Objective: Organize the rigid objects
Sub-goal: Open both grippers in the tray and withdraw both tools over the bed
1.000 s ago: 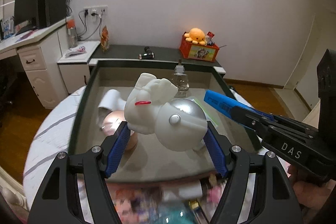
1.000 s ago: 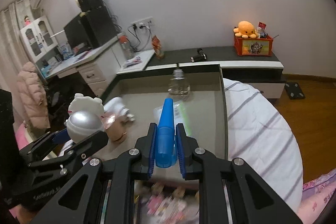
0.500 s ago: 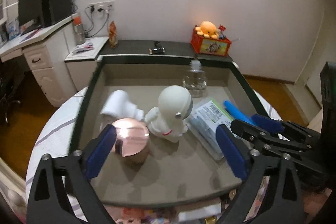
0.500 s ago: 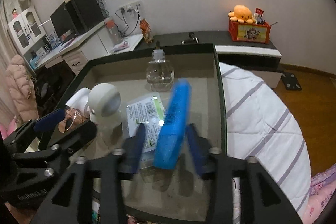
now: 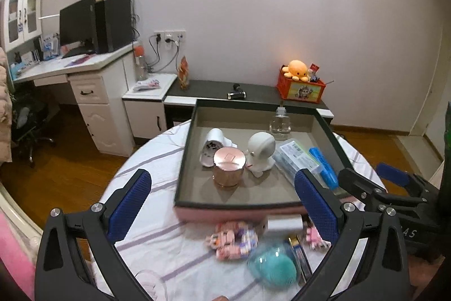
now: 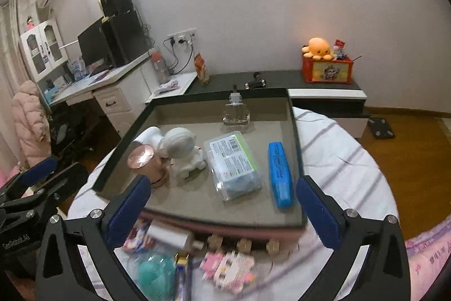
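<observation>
Left gripper (image 5: 222, 202): jaws spread wide, just opened, holding nothing.
Right gripper (image 6: 222, 212): jaws just opened wide, empty.
Tray (image 6: 294, 131): centre of frame; holds the blue marker (image 6: 279, 174), astronaut figure (image 6: 183, 151), copper tin (image 6: 142, 160).
Loose items: teal brush (image 6: 153, 274) and pink blocks (image 6: 228, 268) at the bottom edge, below both grippers.
Marker axis: runs away from the camera, along the tray's right wall.
Nearer hand: judged the right for the blocks.

Blue marker (image 6: 279, 174), white astronaut (image 6: 183, 150), rose-gold tin (image 5: 228, 167).
</observation>
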Demonstrator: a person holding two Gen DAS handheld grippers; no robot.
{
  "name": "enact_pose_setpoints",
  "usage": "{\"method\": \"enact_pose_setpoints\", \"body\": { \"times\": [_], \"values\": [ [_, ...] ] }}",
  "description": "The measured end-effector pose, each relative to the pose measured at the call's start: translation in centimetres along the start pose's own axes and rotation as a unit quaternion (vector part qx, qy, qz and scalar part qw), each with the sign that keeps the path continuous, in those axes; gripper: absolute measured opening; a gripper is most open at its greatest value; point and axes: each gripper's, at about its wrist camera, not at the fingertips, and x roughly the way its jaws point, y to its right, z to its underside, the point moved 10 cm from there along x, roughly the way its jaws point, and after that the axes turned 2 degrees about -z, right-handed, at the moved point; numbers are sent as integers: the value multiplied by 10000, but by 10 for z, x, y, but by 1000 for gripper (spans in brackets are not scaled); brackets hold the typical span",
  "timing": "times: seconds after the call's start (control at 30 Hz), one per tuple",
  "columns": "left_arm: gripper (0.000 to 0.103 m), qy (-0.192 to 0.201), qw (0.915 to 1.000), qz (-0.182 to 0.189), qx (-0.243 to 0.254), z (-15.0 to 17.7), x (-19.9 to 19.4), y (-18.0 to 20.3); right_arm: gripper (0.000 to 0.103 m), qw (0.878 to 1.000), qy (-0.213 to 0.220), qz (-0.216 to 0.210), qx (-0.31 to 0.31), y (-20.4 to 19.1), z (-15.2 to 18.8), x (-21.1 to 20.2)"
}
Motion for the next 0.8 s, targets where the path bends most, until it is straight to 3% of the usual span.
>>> {"method": "enact_pose_setpoints", "body": {
  "times": [0.2,0.43,0.8],
  "values": [
    [103,225,9997,-70,-49,7,-50,-8,103,9990,375,252,65,-9,13,-58],
    [103,249,9993,-172,-222,31,-89,-22,103,9974,528,477,-64,-16,44,-108],
    [103,115,9993,-248,-238,70,-114,-22,103,9983,361,444,-45,-20,85,-132]
  ]
}}
